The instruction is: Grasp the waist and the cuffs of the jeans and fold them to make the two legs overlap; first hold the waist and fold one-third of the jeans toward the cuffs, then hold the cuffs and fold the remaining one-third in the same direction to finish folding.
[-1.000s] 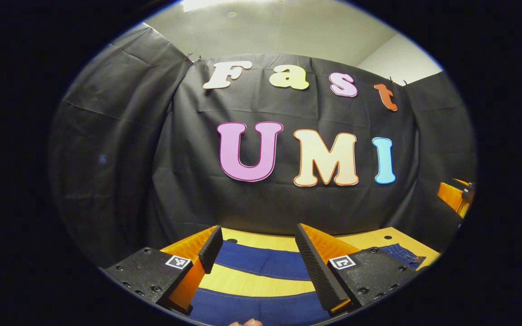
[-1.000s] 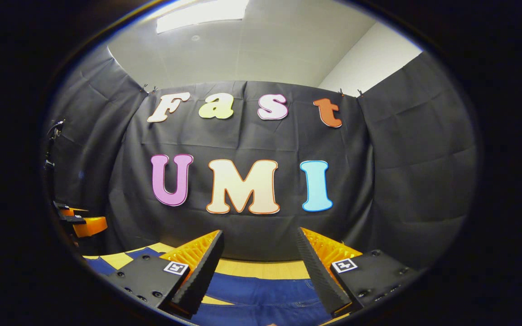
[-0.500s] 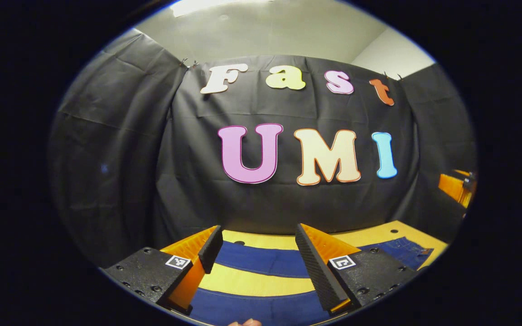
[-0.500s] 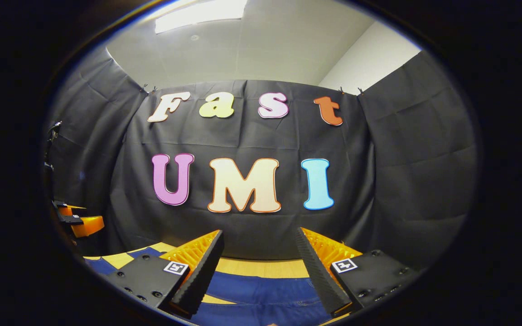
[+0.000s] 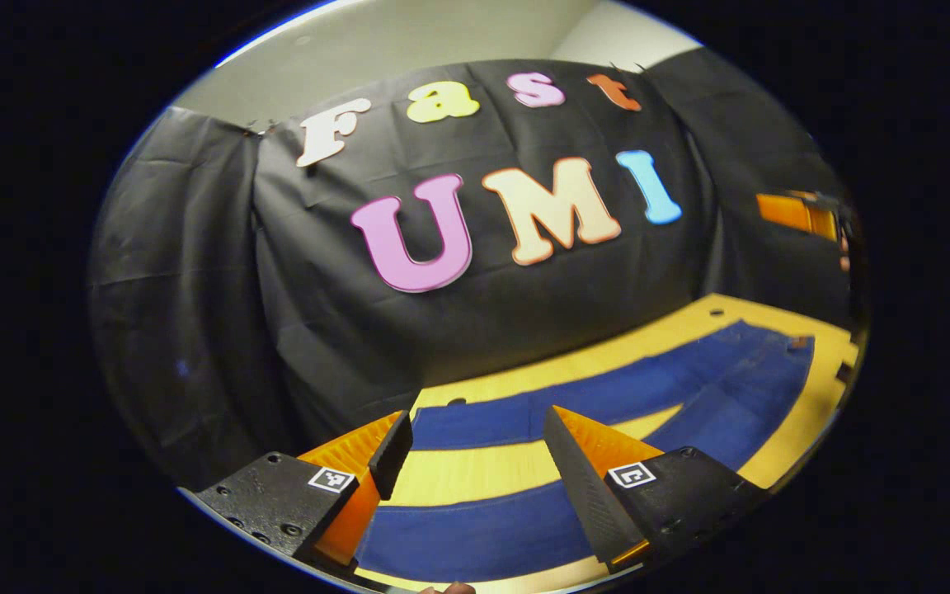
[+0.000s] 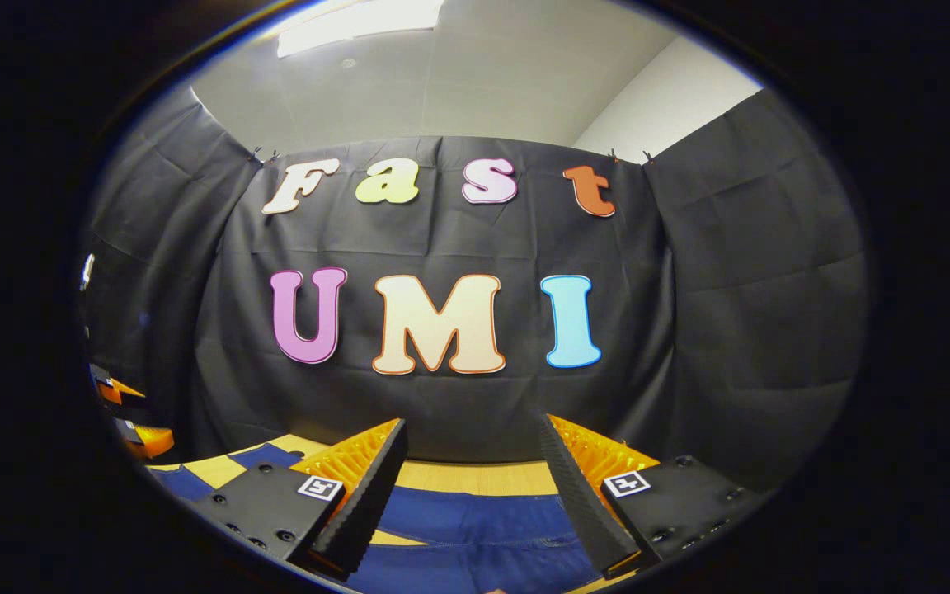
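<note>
Dark blue jeans (image 5: 607, 396) spread flat on yellow tabletop (image 5: 458, 474), legs parted, running lengthwise across. Left gripper (image 5: 475, 450) and right gripper (image 6: 471, 474) above denim, jaws apart

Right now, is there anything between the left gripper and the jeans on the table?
Nothing visible. The left gripper is open above the jeans, which lie flat on the table with their two legs apart.

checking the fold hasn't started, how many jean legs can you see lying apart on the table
2. The far leg lies nearer the booth wall, the near leg crosses below the left gripper; bare table shows between them.
</note>
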`<state>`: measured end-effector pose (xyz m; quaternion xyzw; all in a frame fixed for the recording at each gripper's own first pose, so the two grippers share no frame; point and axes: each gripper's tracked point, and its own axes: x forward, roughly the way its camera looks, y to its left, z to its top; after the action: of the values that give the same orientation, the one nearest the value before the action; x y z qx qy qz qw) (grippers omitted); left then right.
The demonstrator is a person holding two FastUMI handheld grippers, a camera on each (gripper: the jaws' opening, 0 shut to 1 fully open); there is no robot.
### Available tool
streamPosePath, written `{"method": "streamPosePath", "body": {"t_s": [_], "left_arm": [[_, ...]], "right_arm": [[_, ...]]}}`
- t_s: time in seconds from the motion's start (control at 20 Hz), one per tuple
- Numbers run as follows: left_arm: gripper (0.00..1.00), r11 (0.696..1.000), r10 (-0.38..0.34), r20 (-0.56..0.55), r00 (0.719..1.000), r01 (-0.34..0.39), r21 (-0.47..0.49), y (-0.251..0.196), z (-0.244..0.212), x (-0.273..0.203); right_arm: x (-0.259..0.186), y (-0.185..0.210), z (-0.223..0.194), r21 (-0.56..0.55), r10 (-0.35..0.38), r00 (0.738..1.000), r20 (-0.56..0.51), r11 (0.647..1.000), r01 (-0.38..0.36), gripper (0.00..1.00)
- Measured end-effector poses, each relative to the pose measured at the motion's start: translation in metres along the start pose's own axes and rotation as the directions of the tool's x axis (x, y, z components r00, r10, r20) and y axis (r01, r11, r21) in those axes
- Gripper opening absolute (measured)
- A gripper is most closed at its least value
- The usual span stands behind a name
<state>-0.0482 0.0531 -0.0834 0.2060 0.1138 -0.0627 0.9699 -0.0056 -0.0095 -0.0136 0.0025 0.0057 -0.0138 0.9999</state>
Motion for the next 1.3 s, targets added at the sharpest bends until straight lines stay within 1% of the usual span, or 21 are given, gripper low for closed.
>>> {"method": "streamPosePath", "body": {"t_s": [0.05,0.15,0.25,0.35,0.4,0.45,0.55,0.7,0.8,0.85,0.9,1.0,1.05,1.1,1.15,1.2,1.3], "left_arm": [[0.95,0.999,-0.015,-0.035,0.999,0.016,0.034,0.0,-0.015,-0.002],[0.95,0.995,-0.036,-0.104,0.994,0.046,0.092,0.004,-0.046,-0.005],[0.95,0.987,-0.065,-0.16,0.985,0.088,0.137,0.005,-0.071,-0.011],[0.95,0.969,-0.102,-0.227,0.969,0.149,0.198,0.003,-0.1,-0.016],[0.95,0.955,-0.121,-0.263,0.957,0.184,0.234,0.001,-0.114,-0.013],[0.95,0.937,-0.132,-0.31,0.941,0.221,0.27,-0.001,-0.132,-0.015],[0.96,0.899,-0.156,-0.371,0.915,0.288,0.329,-0.002,-0.161,-0.027],[0.95,0.848,-0.193,-0.457,0.868,0.382,0.367,-0.007,-0.196,-0.036],[0.96,0.815,-0.2,-0.511,0.836,0.432,0.388,-0.005,-0.215,-0.041],[0.95,0.793,-0.2,-0.538,0.819,0.458,0.402,-0.005,-0.223,-0.042],[0.95,0.77,-0.193,-0.553,0.81,0.474,0.426,-0.004,-0.23,-0.042],[0.96,0.717,-0.183,-0.592,0.785,0.519,0.466,-0.001,-0.247,-0.046],[1.0,0.696,-0.182,-0.606,0.774,0.537,0.477,-0.001,-0.254,-0.047],[0.96,0.678,-0.18,-0.619,0.764,0.552,0.485,-0.001,-0.259,-0.048],[0.96,0.665,-0.172,-0.632,0.756,0.562,0.492,-0.001,-0.262,-0.047],[0.96,0.652,-0.177,-0.625,0.76,0.566,0.504,-0.004,-0.262,-0.045],[0.93,0.64,-0.184,-0.633,0.752,0.58,0.504,-0.006,-0.265,-0.042]], "right_arm": [[0.0,0.0,-0.002,-0.007,-0.005,1.0,-0.002,1.0,0.005,1.0],[-0.002,0.0,-0.008,-0.021,-0.015,1.0,-0.013,1.0,0.015,0.99],[-0.005,-0.001,-0.01,-0.03,-0.026,1.0,-0.016,0.999,0.026,1.0],[-0.007,0.001,-0.013,-0.044,-0.035,0.999,-0.018,0.998,0.035,1.0],[-0.009,0.002,-0.016,-0.05,-0.037,0.999,-0.025,0.998,0.036,0.99],[-0.012,0.003,-0.021,-0.057,-0.039,0.999,-0.033,0.998,0.037,0.99],[-0.015,0.005,-0.027,-0.069,-0.043,0.998,-0.044,0.997,0.039,1.0],[-0.018,0.007,-0.035,-0.092,-0.048,0.997,-0.06,0.995,0.043,1.0],[-0.018,0.006,-0.042,-0.104,-0.053,0.996,-0.075,0.994,0.045,1.0],[-0.018,0.006,-0.045,-0.106,-0.057,0.995,-0.083,0.993,0.048,1.0],[-0.018,0.005,-0.047,-0.107,-0.06,0.994,-0.09,0.993,0.05,1.0],[-0.02,0.002,-0.048,-0.119,-0.071,0.993,-0.092,0.991,0.06,0.99],[-0.019,0.001,-0.048,-0.127,-0.074,0.993,-0.092,0.99,0.062,1.0],[-0.021,0.0,-0.048,-0.134,-0.078,0.993,-0.092,0.989,0.065,0.99],[-0.021,-0.002,-0.048,-0.141,-0.081,0.993,-0.091,0.988,0.068,0.99],[-0.022,-0.004,-0.046,-0.146,-0.085,0.993,-0.088,0.987,0.071,0.99],[-0.024,-0.007,-0.044,-0.155,-0.095,0.992,-0.082,0.985,0.082,0.99]]}}
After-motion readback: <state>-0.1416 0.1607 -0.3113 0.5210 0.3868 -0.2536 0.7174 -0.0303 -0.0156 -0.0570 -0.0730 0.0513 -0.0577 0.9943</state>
